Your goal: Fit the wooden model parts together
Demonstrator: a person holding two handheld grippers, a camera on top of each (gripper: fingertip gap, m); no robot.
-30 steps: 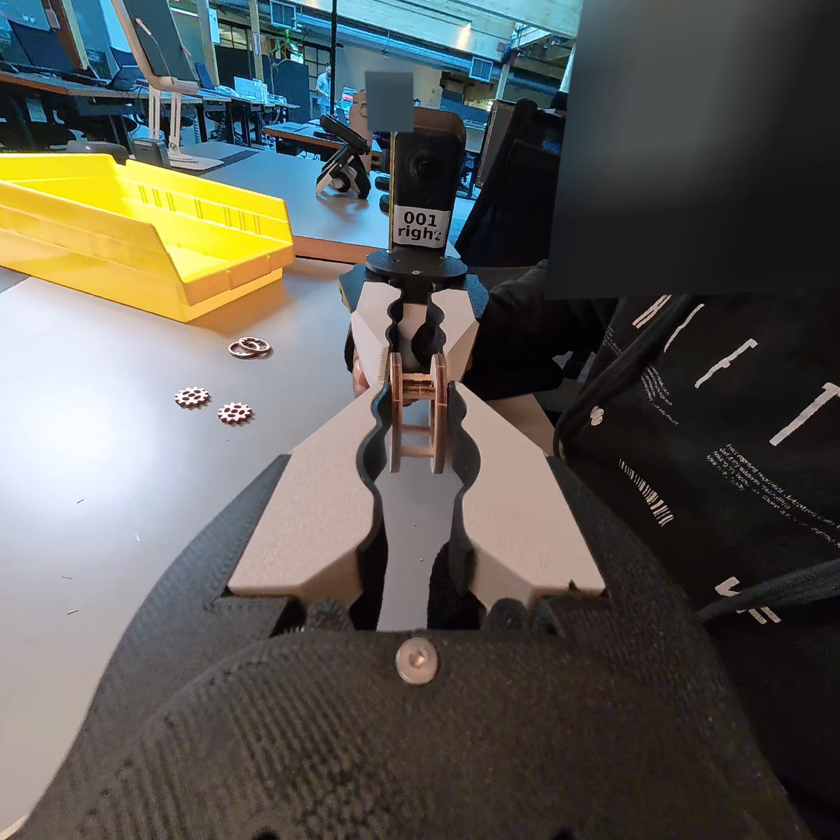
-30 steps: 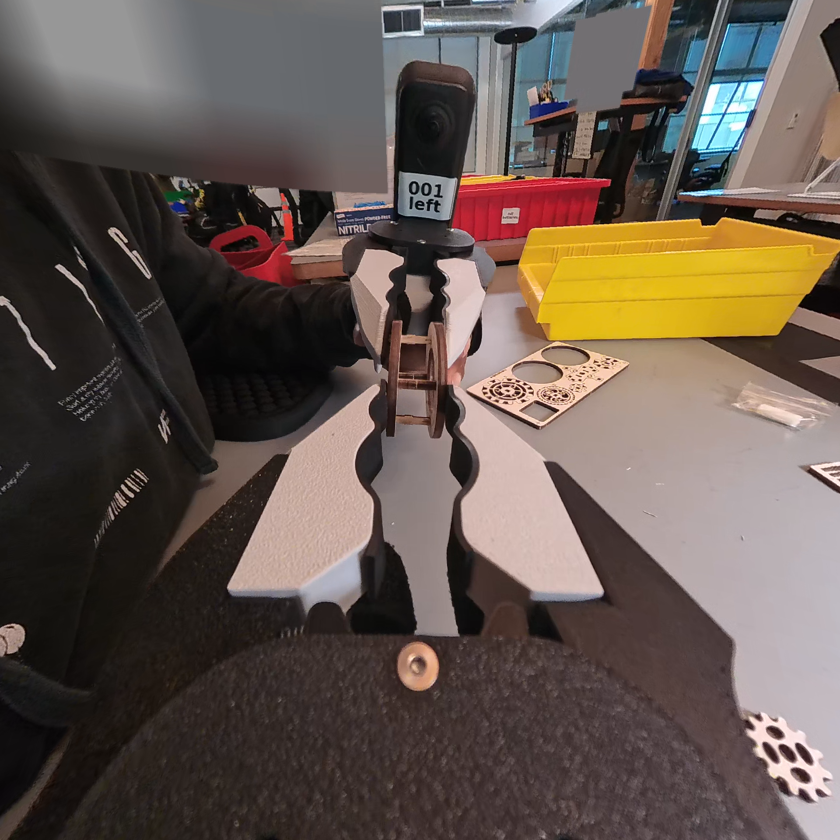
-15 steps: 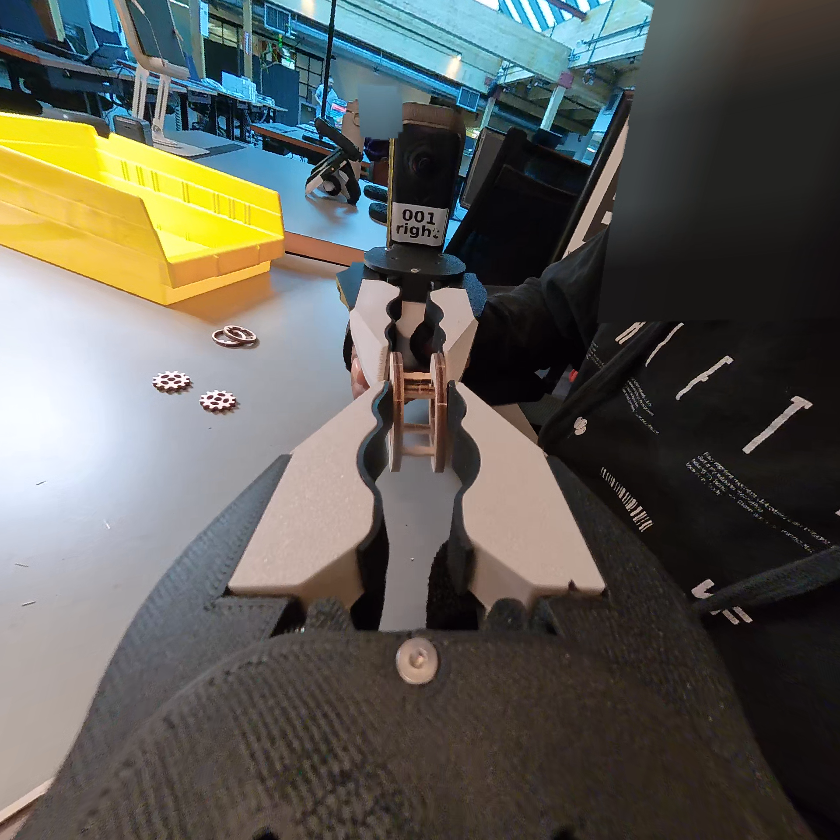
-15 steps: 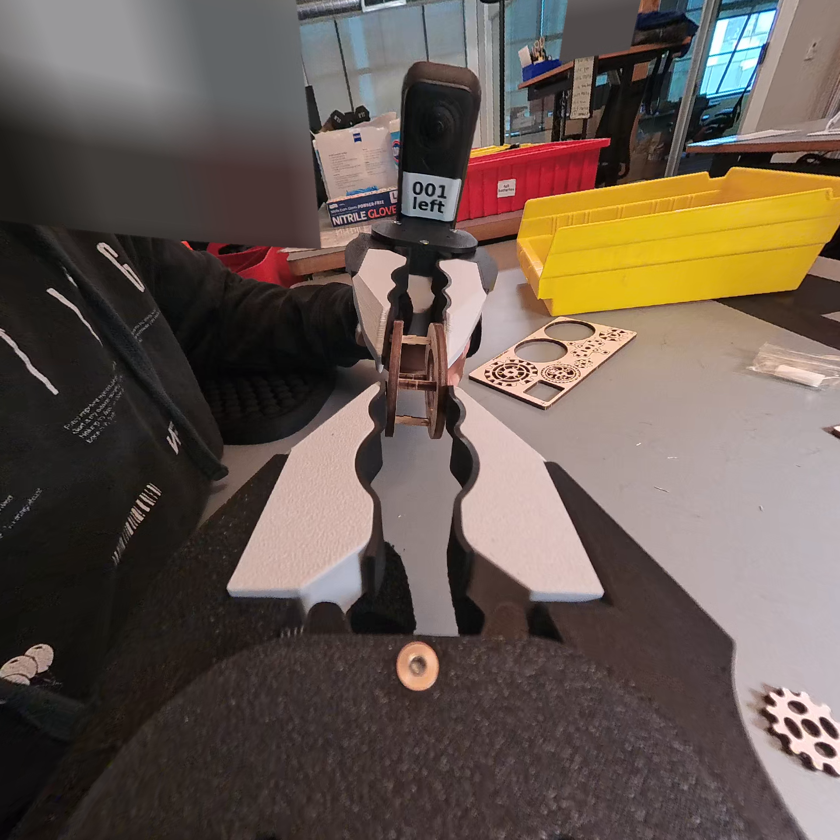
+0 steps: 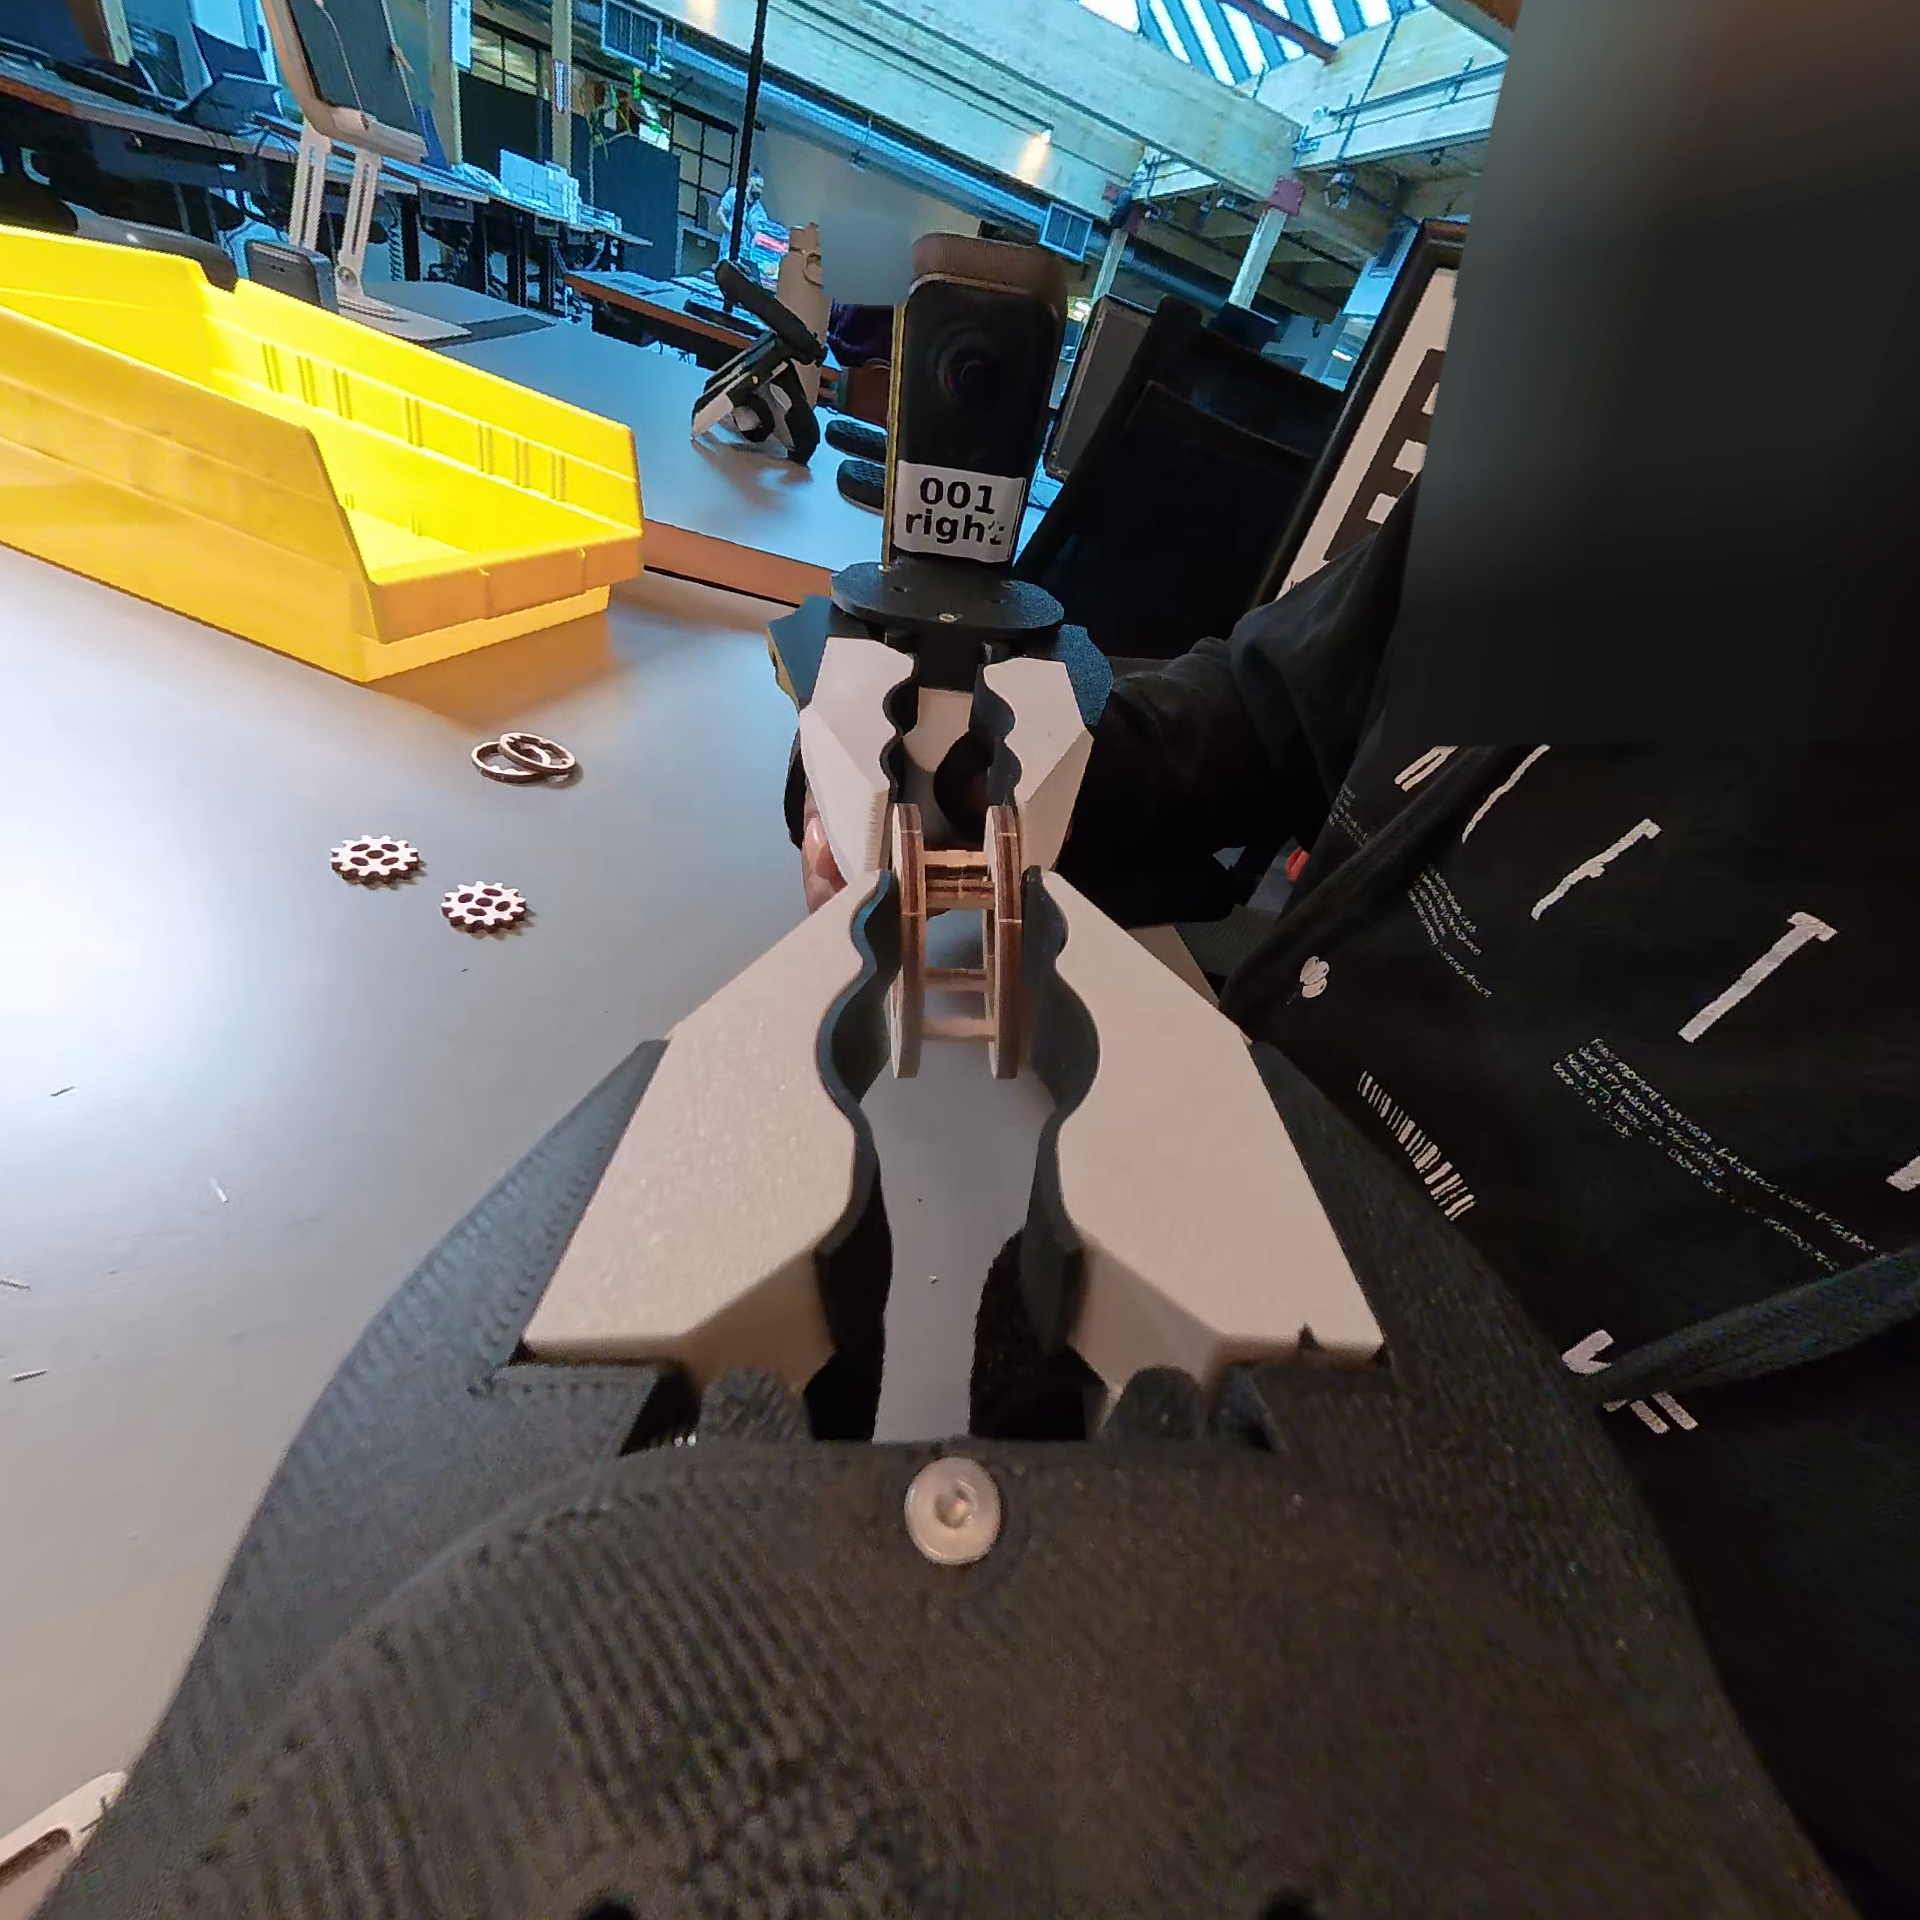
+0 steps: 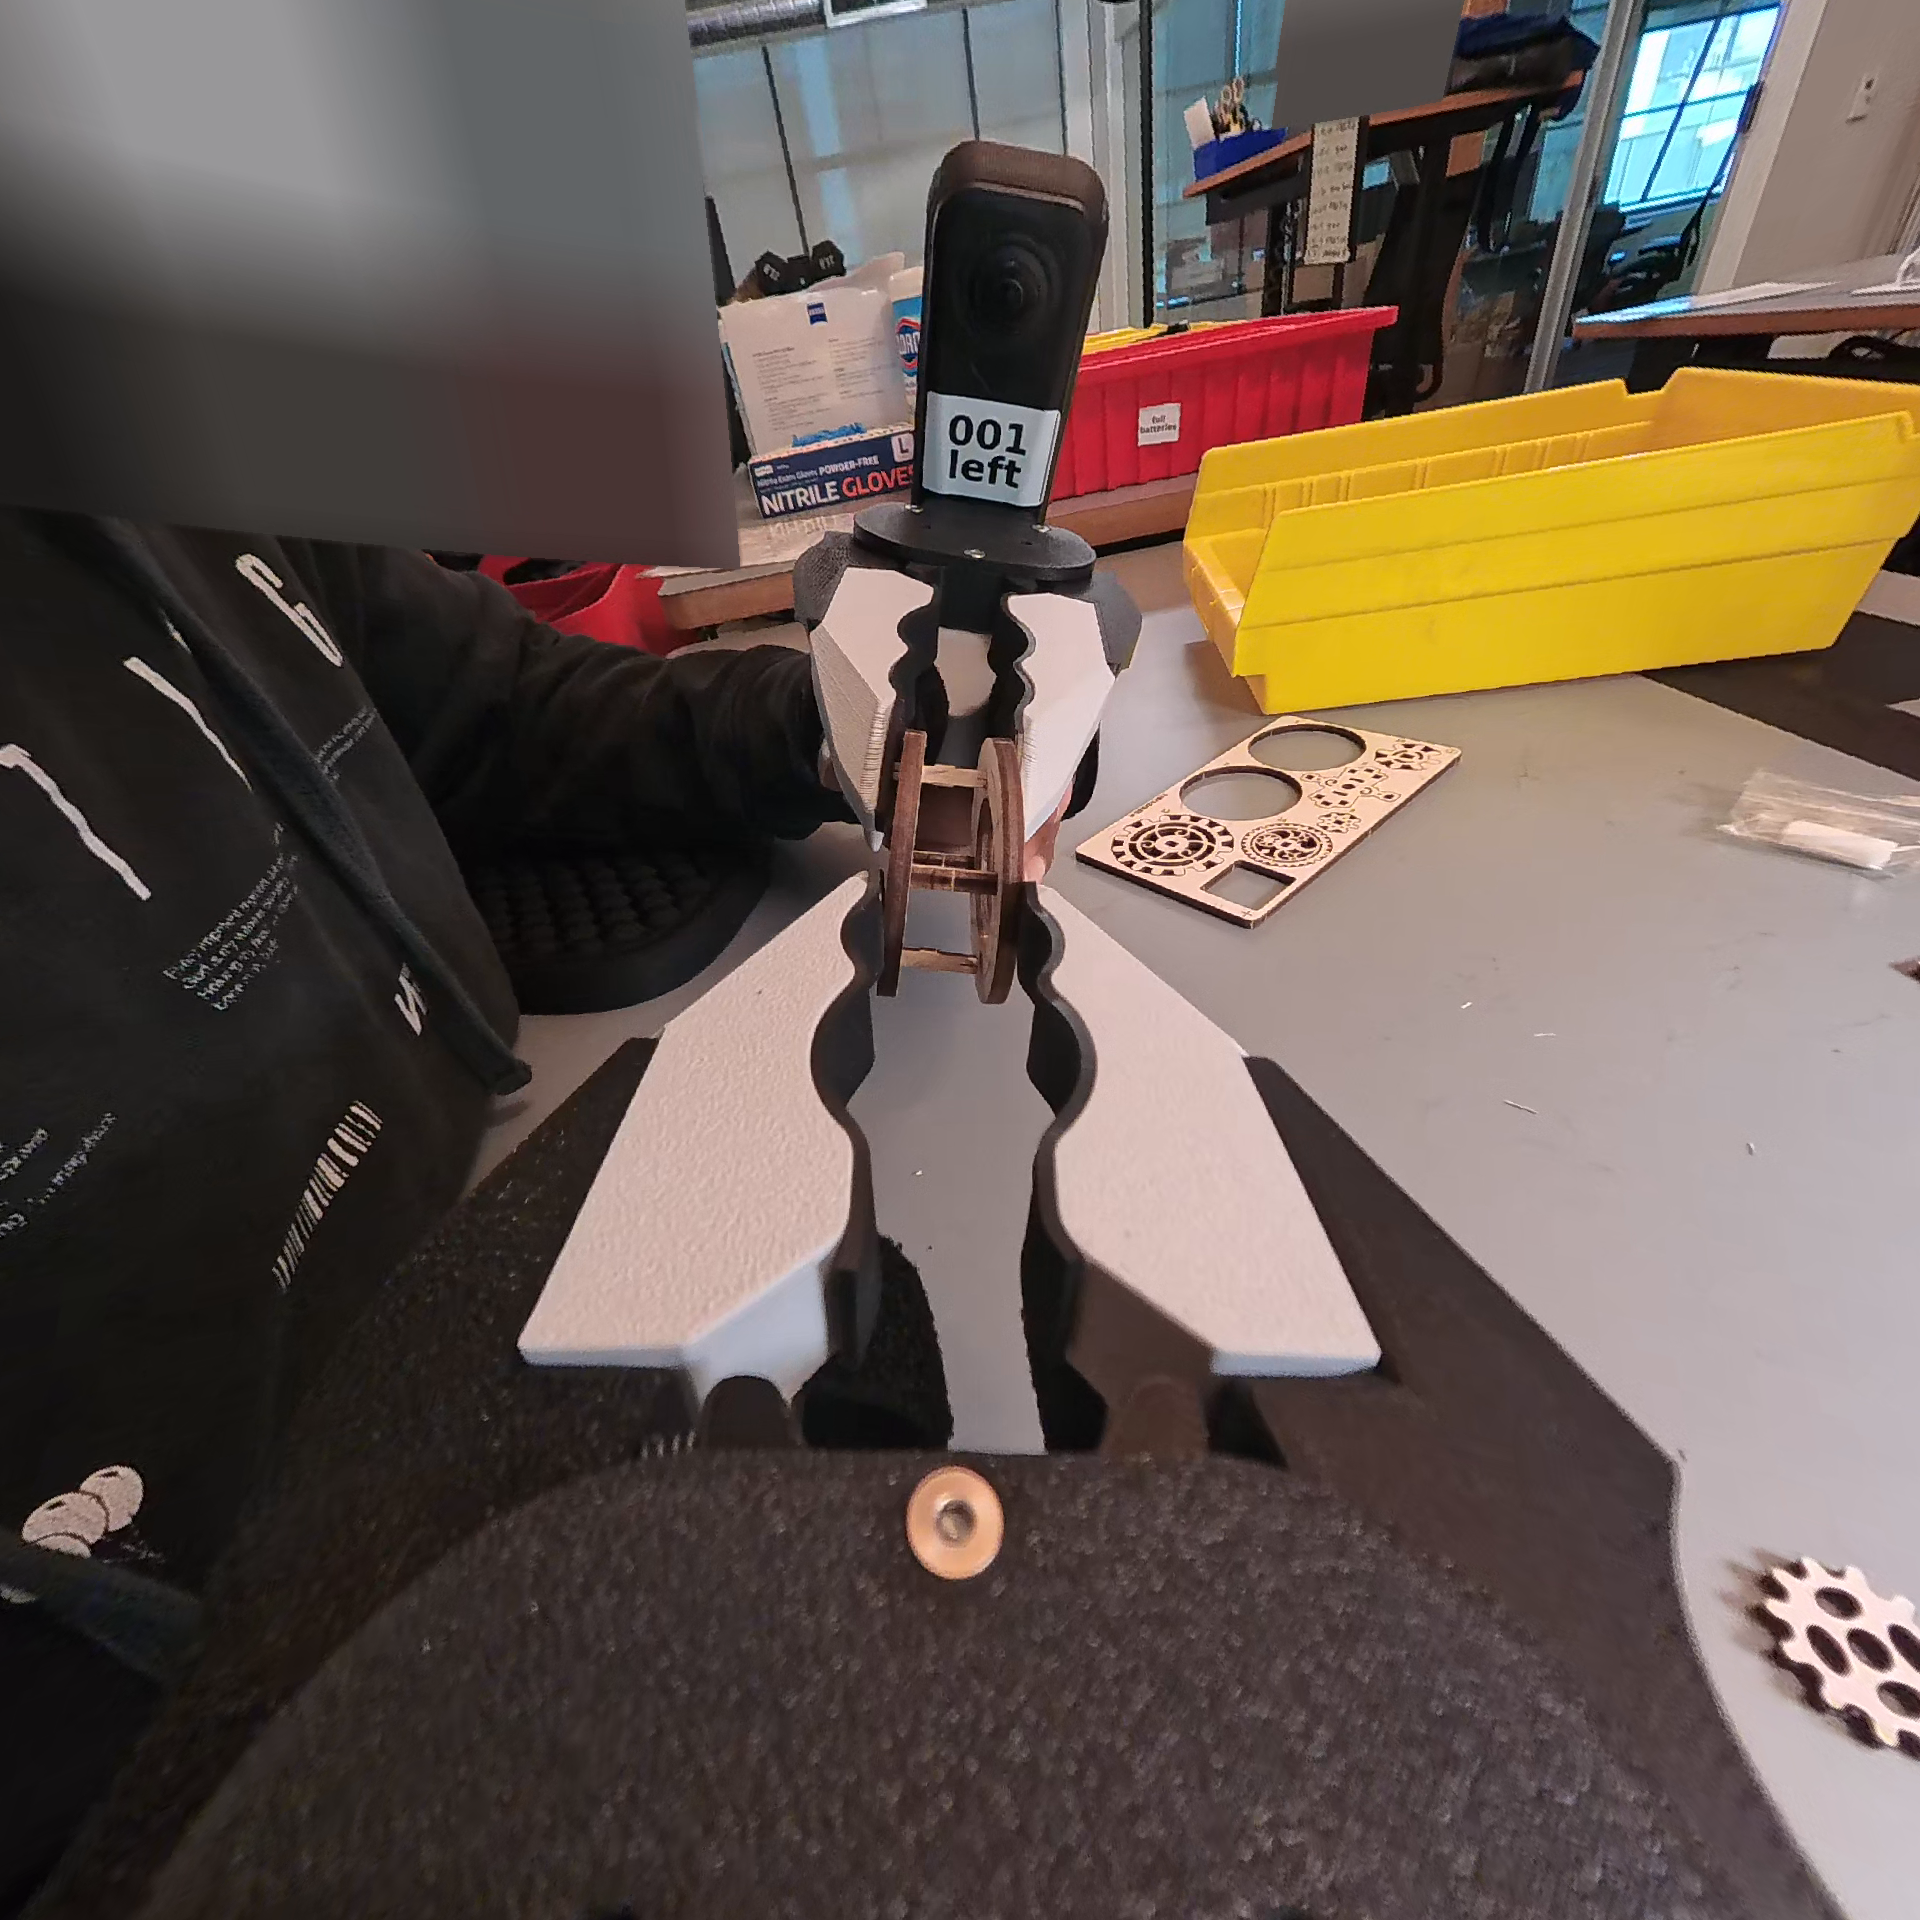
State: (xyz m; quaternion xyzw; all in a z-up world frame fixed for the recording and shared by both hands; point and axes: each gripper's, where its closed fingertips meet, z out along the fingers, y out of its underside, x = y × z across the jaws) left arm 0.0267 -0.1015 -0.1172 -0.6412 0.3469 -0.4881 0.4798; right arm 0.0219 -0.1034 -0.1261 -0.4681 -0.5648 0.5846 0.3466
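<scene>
A grey worktop (image 5: 260, 1091) in an open workshop carries the loose stock, with benches, bins and windows behind. Above its near edge, in front of the person's dark sweatshirt (image 6: 208, 935), the two grippers meet nose to nose on one wooden spool assembly (image 5: 954, 951): two round discs joined by short cross-slats. The left gripper (image 5: 954, 977) has its fingers drawn in on the outer faces of the discs from one end, and the right gripper (image 6: 948, 925) pinches the same piece from the opposite end, so the model hangs clear of the worktop between them.

The task looks well advanced but not finished. The discs and slats already form one body, and the double grip suggests the joints are being pressed home.

Several parts lie unused. Two small cog wheels (image 5: 376, 860) sit apart on the worktop, with two thin rings (image 5: 525, 755) overlapping beyond them toward the yellow bin (image 5: 312, 488). One laser-cut sheet (image 6: 1268, 821) lies near that bin in the right wrist view, two large round holes already punched out and other gears in place. One more cog wheel (image 6: 1844, 1673) shows at that view's lower right corner, and one clear bag (image 6: 1823, 821) lies toward the right edge.
</scene>
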